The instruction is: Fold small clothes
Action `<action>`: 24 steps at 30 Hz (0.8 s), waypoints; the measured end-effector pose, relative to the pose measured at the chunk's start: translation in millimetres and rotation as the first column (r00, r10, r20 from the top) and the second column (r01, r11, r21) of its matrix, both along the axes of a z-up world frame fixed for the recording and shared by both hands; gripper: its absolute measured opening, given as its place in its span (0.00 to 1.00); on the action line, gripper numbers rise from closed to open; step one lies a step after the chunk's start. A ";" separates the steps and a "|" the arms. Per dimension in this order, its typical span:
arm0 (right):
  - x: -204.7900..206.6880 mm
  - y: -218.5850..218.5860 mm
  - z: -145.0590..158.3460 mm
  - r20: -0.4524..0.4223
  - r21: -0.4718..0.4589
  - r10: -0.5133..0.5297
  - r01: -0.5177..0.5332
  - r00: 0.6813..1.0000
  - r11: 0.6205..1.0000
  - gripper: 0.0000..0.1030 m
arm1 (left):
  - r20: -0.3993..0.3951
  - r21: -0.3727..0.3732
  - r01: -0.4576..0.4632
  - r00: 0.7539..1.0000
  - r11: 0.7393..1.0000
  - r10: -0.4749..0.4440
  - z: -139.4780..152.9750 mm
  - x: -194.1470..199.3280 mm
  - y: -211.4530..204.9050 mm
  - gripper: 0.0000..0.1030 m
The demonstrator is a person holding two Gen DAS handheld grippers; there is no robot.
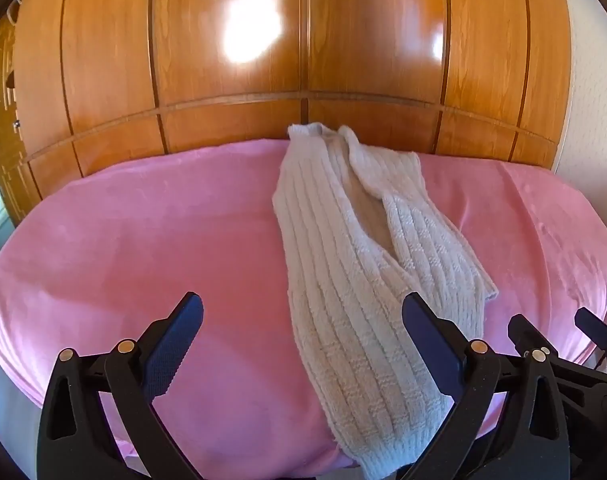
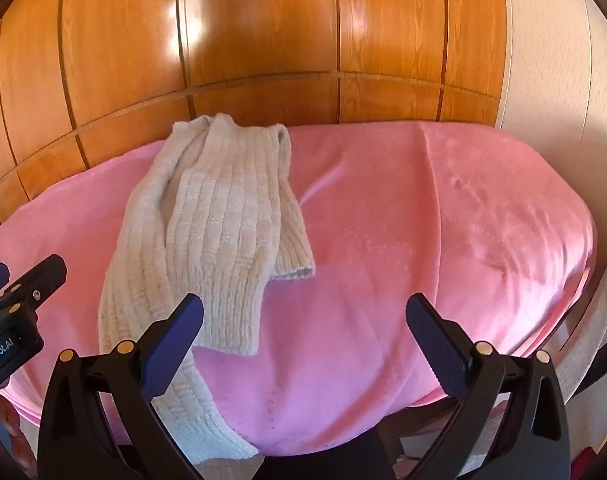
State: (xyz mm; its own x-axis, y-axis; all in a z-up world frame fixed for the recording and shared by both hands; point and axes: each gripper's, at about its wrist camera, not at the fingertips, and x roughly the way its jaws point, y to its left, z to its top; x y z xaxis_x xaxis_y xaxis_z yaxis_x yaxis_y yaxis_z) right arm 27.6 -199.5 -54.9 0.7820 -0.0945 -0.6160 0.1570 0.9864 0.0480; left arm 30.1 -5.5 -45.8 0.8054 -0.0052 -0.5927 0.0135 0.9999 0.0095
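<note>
A pale ribbed knit sweater (image 1: 355,280) lies lengthwise on a pink blanket (image 1: 143,232), one end hanging over the near edge, a sleeve folded across its right side. My left gripper (image 1: 303,308) is open and empty, low over the sweater's near part. My right gripper (image 2: 303,308) is open and empty, just right of the sweater (image 2: 207,240), above the pink blanket (image 2: 423,220). The right gripper also shows at the right edge of the left wrist view (image 1: 555,332). The left gripper shows at the left edge of the right wrist view (image 2: 27,276).
A glossy wooden wardrobe (image 1: 303,60) stands right behind the blanket-covered surface. A white wall (image 2: 563,80) is at the right. Pale fabric or paper (image 2: 591,320) hangs by the right edge of the surface.
</note>
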 end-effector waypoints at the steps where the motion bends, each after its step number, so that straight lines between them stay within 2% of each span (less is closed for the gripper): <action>1: 0.5 0.0 -1.6 -0.002 0.003 0.000 0.000 1.000 1.000 0.98 | -0.006 -0.002 -0.003 1.000 1.000 0.003 1.5 1.9 1.2 0.96; 5: 1.5 -1.3 -1.4 -0.008 0.004 0.009 -0.009 1.000 1.000 0.98 | -0.009 -0.009 -0.011 1.000 1.000 0.011 2.6 1.4 4.2 0.96; 11: -4.0 -0.1 6.4 0.030 -0.003 0.005 -0.005 1.000 1.000 0.98 | 0.007 -0.003 -0.011 1.000 1.000 0.011 13.6 -0.8 6.4 0.96; 17: -11.0 2.2 17.7 0.072 -0.011 0.002 -0.002 0.997 1.000 0.98 | 0.070 0.021 -0.006 0.998 1.000 0.004 28.3 -14.8 3.7 0.96; 24: -16.2 -2.1 20.9 0.088 0.002 -0.007 0.007 0.996 1.000 0.98 | 0.095 0.045 0.013 0.995 0.999 -0.018 38.6 -16.8 -1.3 0.96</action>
